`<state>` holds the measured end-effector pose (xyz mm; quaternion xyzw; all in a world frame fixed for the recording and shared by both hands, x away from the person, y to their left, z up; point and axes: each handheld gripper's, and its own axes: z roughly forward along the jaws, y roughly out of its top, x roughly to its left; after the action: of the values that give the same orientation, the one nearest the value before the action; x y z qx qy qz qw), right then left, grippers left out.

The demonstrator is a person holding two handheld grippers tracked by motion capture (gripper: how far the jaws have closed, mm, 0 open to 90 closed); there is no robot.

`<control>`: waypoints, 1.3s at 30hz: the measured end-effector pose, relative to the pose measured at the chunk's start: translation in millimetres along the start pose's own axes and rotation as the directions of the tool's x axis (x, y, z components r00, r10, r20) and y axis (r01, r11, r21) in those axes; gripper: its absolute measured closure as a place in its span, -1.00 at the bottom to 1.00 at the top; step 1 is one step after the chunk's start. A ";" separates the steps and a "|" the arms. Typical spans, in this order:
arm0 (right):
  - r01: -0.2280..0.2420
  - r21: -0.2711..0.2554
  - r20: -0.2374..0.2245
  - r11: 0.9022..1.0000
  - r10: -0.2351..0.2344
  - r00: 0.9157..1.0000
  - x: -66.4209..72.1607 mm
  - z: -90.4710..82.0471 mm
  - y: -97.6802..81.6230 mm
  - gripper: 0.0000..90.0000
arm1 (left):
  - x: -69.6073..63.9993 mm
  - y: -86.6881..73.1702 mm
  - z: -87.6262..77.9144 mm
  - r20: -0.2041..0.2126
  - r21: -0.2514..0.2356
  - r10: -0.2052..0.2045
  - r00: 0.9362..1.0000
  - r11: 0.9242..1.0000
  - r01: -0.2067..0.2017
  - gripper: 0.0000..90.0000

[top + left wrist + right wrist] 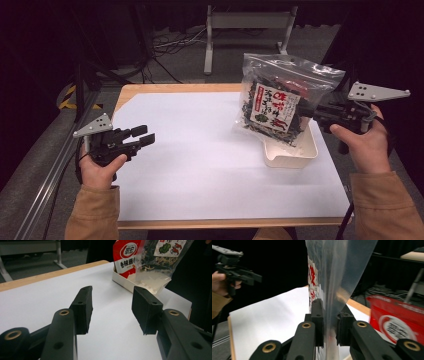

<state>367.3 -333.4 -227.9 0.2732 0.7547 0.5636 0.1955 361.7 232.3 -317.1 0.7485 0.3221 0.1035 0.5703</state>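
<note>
Crinkled clear plastic forms the snack bag (280, 100), its dark dried contents behind a white-and-red label, held tilted above a shallow cream rectangular tray (292, 152) on the smooth white surface (200, 160). The right gripper (329, 325) pinches the bag's edge between its matte black fingers (318, 317). Well apart at the left, the left gripper (112, 307) hovers with blocky fingers spread, holding nothing.

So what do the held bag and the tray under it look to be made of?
The zip bag looks like thin clear plastic film: glossy, see-through, creased, its contents and label showing through. The right gripper pinches its edge. The cream tray looks like rigid moulded plastic with a smooth, faintly shiny finish, though the material can't be confirmed by look alone.
</note>
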 end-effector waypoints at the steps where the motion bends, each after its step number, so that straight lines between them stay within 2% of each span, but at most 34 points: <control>1: 0.002 0.000 0.014 1.000 -0.002 1.000 -1.5 -2.8 -0.2 0.76 | 0.1 -0.2 0.3 -0.001 0.000 -0.003 1.000 1.000 0.003 0.15; 7: -0.005 -0.006 0.083 1.000 0.005 0.997 -8.0 -15.5 -2.0 0.76 | 0.7 -0.5 1.4 -0.002 0.003 0.000 1.000 1.000 0.000 0.15; 11: -0.004 0.006 0.140 1.000 0.003 0.990 -12.2 -19.3 -4.6 0.76 | 0.8 -0.5 1.1 -0.004 0.002 -0.003 1.000 1.000 0.003 0.15; 12: -0.004 0.006 0.140 1.000 0.003 0.990 -12.2 -19.3 -4.6 0.76 | 0.8 -0.5 1.1 -0.004 0.002 -0.003 1.000 1.000 0.003 0.15; 13: -0.009 0.015 0.161 1.000 0.006 0.987 -14.5 -20.8 -7.0 0.76 | 0.9 -0.6 1.0 -0.005 0.002 -0.004 1.000 1.000 0.004 0.15; 15: -0.014 0.015 0.166 1.000 0.011 0.986 -15.2 -21.0 -8.0 0.76 | 1.1 -0.8 1.2 -0.010 0.004 -0.006 1.000 1.000 0.006 0.15; 20: -0.030 0.020 0.209 0.999 0.025 0.978 -21.2 -19.5 -18.7 0.76 | 1.5 -1.4 2.0 -0.011 0.004 -0.005 1.000 1.000 0.005 0.14; 26: -0.060 0.034 0.235 0.998 0.050 0.971 -26.5 -15.5 -29.2 0.76 | 2.1 -1.6 2.1 -0.014 0.007 -0.004 1.000 1.000 0.005 0.15; 33: -0.100 0.073 0.293 0.992 0.074 0.953 -31.5 -10.2 -40.6 0.76 | 2.4 -1.8 2.5 -0.017 0.009 -0.003 1.000 1.000 0.003 0.15; 39: -0.106 0.078 0.300 0.991 0.078 0.951 -31.1 -9.0 -45.2 0.76 | 2.4 -1.9 2.3 -0.018 0.009 -0.004 1.000 1.000 0.004 0.15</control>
<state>377.3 -369.5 -269.0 0.3984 0.7287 0.4888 0.2670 364.0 232.3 -320.1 0.7495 0.3292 0.1074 0.5642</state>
